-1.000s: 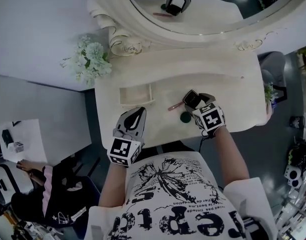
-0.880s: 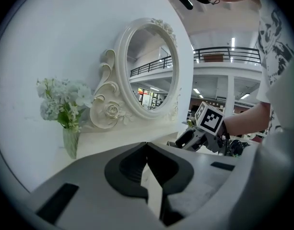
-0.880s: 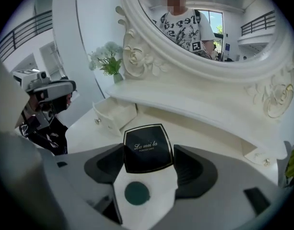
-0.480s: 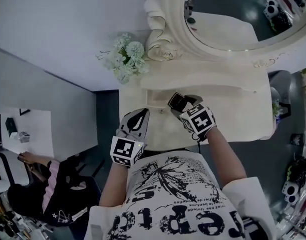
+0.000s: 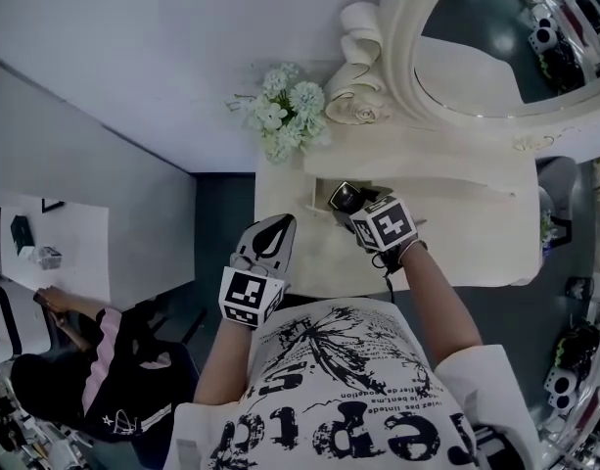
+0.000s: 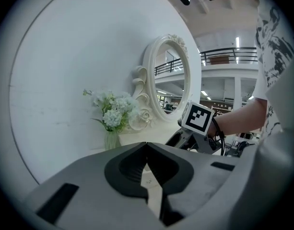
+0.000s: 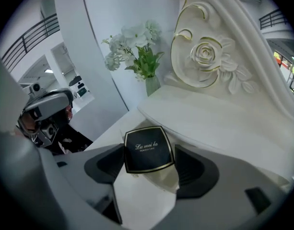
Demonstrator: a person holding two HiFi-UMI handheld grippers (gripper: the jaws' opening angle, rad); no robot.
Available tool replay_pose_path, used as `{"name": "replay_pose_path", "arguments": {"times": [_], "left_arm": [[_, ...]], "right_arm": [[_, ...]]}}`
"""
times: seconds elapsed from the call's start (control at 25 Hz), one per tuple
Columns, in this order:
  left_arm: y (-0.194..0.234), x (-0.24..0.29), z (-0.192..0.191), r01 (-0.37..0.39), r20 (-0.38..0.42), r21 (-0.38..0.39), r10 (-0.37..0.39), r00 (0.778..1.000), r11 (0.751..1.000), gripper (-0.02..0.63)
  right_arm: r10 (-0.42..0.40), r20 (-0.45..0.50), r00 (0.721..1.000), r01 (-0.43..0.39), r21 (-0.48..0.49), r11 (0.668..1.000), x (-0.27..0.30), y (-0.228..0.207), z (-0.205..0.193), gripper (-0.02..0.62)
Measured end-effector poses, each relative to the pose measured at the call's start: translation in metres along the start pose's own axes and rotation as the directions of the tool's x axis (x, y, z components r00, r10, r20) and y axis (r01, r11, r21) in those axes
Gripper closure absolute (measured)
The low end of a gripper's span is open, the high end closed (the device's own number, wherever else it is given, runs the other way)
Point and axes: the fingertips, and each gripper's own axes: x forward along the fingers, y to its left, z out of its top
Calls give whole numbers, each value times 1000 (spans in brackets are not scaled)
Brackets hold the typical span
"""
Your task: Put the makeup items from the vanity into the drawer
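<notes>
A black square compact with a gold edge (image 7: 147, 150) sits between the jaws of my right gripper (image 7: 149, 158), which is shut on it. In the head view that gripper (image 5: 352, 205) holds the compact (image 5: 341, 196) over the left part of the cream vanity top (image 5: 456, 228). My left gripper (image 5: 273, 223) hangs at the vanity's front left corner. Its jaws (image 6: 147, 146) are shut with nothing in them, and the right gripper's marker cube (image 6: 200, 119) shows beyond them. No drawer shows clearly in any view.
White flowers in a vase (image 5: 285, 116) stand at the vanity's back left corner, next to the carved rose (image 7: 206, 56) of the oval mirror frame (image 5: 407, 57). A raised shelf (image 5: 446, 176) runs under the mirror. Another person (image 5: 94, 346) is at the lower left.
My right gripper has carried the compact leftwards along the vanity top. The pink stick and dark round item seen earlier are out of sight. The left gripper has barely moved.
</notes>
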Motion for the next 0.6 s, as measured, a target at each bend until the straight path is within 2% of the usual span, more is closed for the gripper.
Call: {"name": "replay_pose_path", "arguments": {"times": [0.24, 0.6], "left_arm": [[-1, 0, -2, 16, -1, -1, -16, 1000, 1000, 588], [-24, 20, 2, 87, 1, 20, -87, 996, 996, 586]], "right_arm": [[-91, 119, 989, 88, 32, 996, -10, -10, 13, 267], [-166, 149, 975, 148, 119, 982, -52, -36, -23, 268]]}}
